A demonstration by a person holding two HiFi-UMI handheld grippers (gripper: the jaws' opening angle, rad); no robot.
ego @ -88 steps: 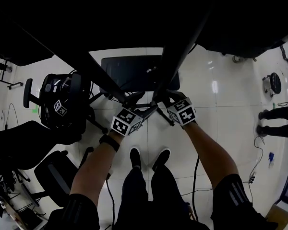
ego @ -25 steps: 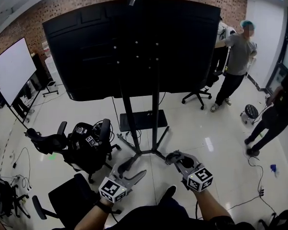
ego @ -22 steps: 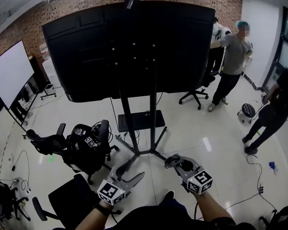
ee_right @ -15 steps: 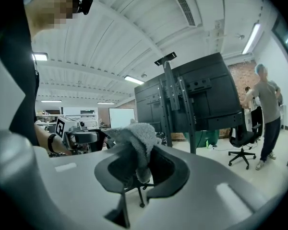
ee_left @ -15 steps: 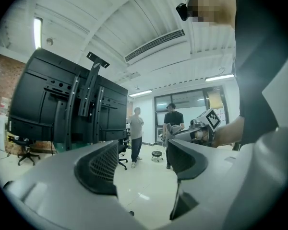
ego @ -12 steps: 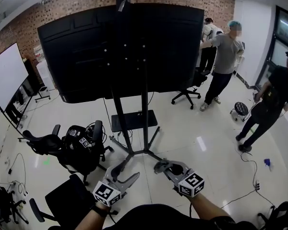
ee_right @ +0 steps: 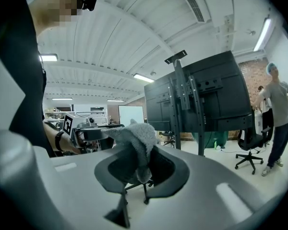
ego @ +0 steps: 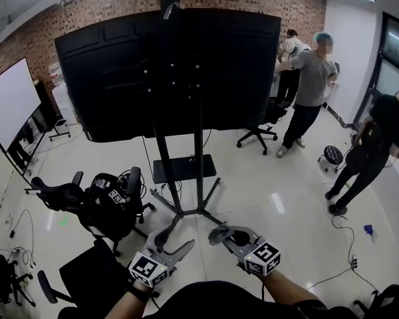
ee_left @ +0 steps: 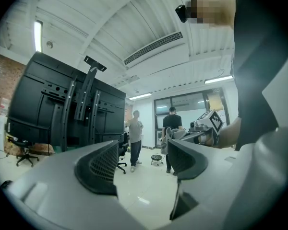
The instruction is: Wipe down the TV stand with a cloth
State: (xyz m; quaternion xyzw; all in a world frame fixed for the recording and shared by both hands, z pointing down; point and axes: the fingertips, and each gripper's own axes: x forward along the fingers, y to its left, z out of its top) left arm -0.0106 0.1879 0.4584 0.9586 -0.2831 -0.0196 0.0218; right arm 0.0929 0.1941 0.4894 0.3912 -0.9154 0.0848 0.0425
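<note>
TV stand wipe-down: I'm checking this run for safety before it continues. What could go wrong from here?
1. The cloth is pinched by one bunched part in the right claw; rubbing the TV stand could pull it out.
2. The stand's splayed legs spread low across the floor, a possible trip.
3. The office chair crowds the left side and may hamper the open left claw.

Grey cloth (ee_right: 134,139) sits bunched in right gripper (ee_right: 138,169); TV stand (ego: 199,165) upright.
</note>
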